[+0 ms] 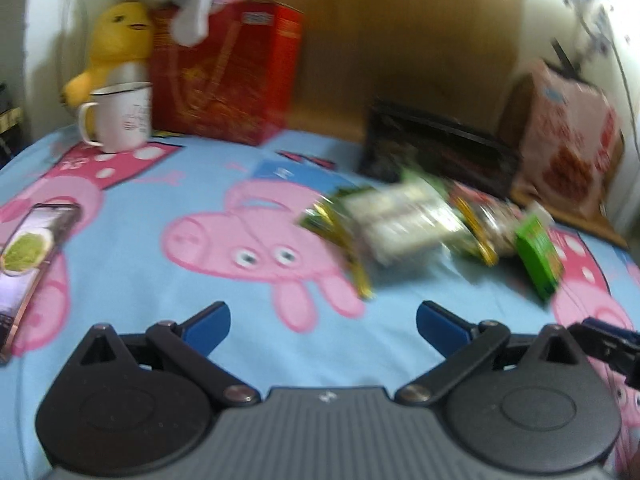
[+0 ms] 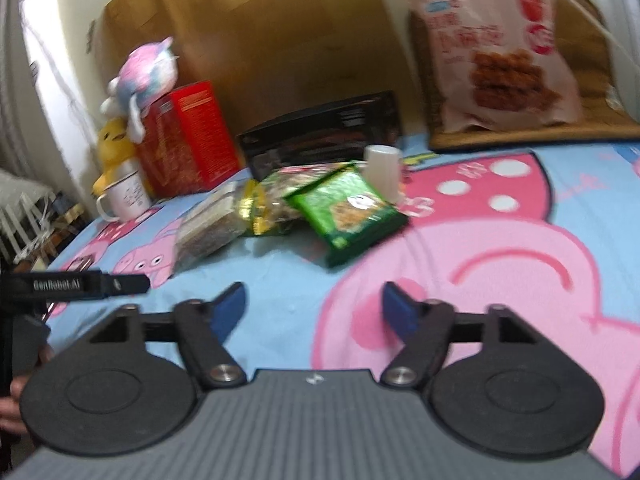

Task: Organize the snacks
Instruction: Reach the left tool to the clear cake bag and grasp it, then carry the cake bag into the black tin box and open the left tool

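Sheet (image 1: pixel 120 280): light blue with pink cartoon pigs, spread over the whole surface; all items are carried on it.

Cardboard panel (image 2: pixel 260 40): brown, stood upright at 12 o'clock behind everything.

Large bag (image 2: pixel 492 52): pale pink, printed with fried pieces, propped upright at 1 o'clock in the right wrist view, on a brown mat.

Red box (image 2: pixel 188 140): upright at 10 o'clock; a pastel plush (image 2: pixel 144 68) is laid on top, a yellow plush (image 2: pixel 114 140) is seen just beside it.

Black box (image 2: pixel 320 132): low and long, set just behind the snacks.

Snacks: a clear pack (image 2: pixel 208 228), a gold-trimmed pack (image 2: pixel 268 208) and a green pack (image 2: pixel 348 208) are heaped touching one another at mid-sheet, 12 o'clock from the right tool (image 2: pixel 312 308). The pile is blurred in the left wrist view.

Mug (image 1: pixel 120 120): white enamel, upright at 10 o'clock.

Phone (image 1: pixel 28 264): lit screen, laid flat at 9 o'clock in the left wrist view.

Small cup (image 2: pixel 382 172): translucent, just behind the green pack.

Left tool (image 1: pixel 324 328): fingers spread, nothing between them, sheet beneath.

Right tool: fingers apart, nothing gripped.
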The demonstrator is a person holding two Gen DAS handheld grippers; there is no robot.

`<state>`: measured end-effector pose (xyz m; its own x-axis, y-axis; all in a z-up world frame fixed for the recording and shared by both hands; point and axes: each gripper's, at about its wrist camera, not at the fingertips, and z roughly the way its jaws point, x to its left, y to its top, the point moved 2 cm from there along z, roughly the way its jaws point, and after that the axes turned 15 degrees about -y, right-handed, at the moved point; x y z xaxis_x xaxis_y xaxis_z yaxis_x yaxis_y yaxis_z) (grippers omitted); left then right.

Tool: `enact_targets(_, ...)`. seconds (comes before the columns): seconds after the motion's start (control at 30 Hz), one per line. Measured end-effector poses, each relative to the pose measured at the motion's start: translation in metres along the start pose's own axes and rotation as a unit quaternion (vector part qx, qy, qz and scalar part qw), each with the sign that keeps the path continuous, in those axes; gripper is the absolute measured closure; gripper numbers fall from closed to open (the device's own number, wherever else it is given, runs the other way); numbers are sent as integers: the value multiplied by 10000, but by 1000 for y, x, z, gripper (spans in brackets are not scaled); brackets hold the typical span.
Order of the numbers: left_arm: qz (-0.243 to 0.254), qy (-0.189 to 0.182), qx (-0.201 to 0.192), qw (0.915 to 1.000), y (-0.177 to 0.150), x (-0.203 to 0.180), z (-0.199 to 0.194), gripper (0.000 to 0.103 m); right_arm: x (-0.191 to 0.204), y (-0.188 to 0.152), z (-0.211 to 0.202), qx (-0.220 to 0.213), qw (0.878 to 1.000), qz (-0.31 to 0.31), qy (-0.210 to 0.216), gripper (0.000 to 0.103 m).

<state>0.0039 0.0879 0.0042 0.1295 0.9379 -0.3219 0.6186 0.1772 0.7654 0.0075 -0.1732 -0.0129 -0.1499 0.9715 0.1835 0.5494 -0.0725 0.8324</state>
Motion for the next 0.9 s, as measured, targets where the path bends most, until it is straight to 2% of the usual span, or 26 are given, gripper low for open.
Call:
enact_targets(0.03, -70, -4, -72, 9999, 4, 6, -2, 1, 7, 5, 2, -6, 9998, -129, 118, 48)
enact_targets(0.1, -313, -47, -243, 9992, 12, 20, -6, 1, 24, 16, 7, -106, 9983, -464, 338, 53)
enact_targets(0.2, -717, -315, -261, 9966, 23, 35, -4, 2, 49, 33, 25, -227, 9943, -932, 457, 53)
enact_targets(0.37, -1125, -870, -153, 9897, 33, 50, 11, 13, 76, 46, 69, -69, 9863, -1559, 531, 53)
enact_targets(0.5, -1091, -1374, 24, 9845, 46, 41, 34, 20, 81, 47, 87, 108, 9815, -1795, 656, 52)
enact_targets(0.57, -1041, -1468, 199, 9835, 49, 36, 47, 23, 81, 46, 90, 264, 9791, -1864, 773, 52)
enact_targets(0.67, -1072, -1655, 621, 9784, 45, 30, 69, 42, 88, 39, 96, 463, 9737, -2079, 812, 53)
enact_targets(0.7, -1036, -1640, 533, 9796, 41, 29, 69, 43, 89, 36, 96, 499, 9725, -2116, 837, 55)
enact_targets(0.77, -946, -1594, 523, 9813, 36, 26, 66, 50, 92, 31, 89, 360, 9717, -2202, 770, 66)
enact_targets(0.8, -958, -1630, 553, 9804, 32, 25, 62, 53, 92, 30, 86, 374, 9718, -2185, 807, 77)
enact_targets(0.83, -987, -1655, 555, 9797, 31, 26, 57, 55, 91, 30, 82, 414, 9726, -2120, 865, 82)
enact_targets(0.9, -908, -1675, 519, 9803, 27, 21, 46, 56, 89, 28, 73, 379, 9735, -2052, 934, 83)
